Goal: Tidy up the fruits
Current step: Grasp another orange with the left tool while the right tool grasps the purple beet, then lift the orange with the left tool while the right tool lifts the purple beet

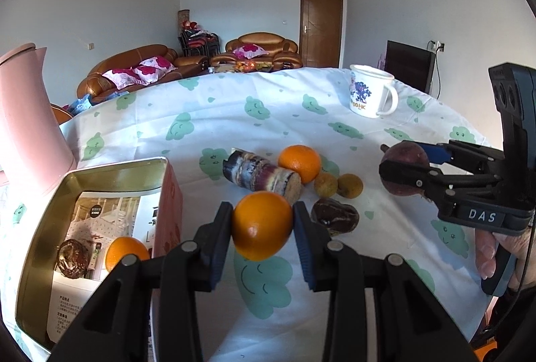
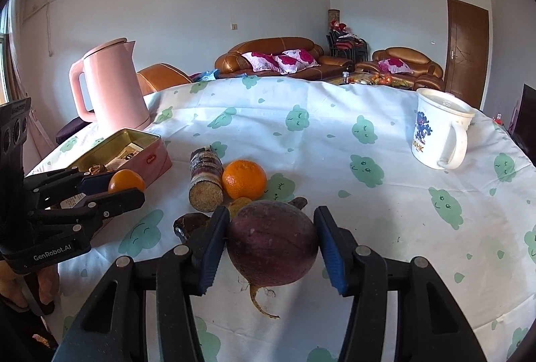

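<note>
In left tool point(image 1: 263, 224): orange point(image 1: 262, 225).

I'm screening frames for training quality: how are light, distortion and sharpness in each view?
Left wrist: daylight, soft shadows, fisheye bends the table edge, black vignette corners; the held orange is sharp. Right wrist: same curvature, bright patch on the cloth near the mug; the purple fruit is sharp.

The right tool point(image 1: 405, 161) bore a "DAS" label; the left tool point(image 2: 130, 188) read "GenRobot.AI". The white mug point(image 1: 372, 92) showed letters ending "HK". Print in the tin point(image 1: 110, 174) was illegible.
</note>
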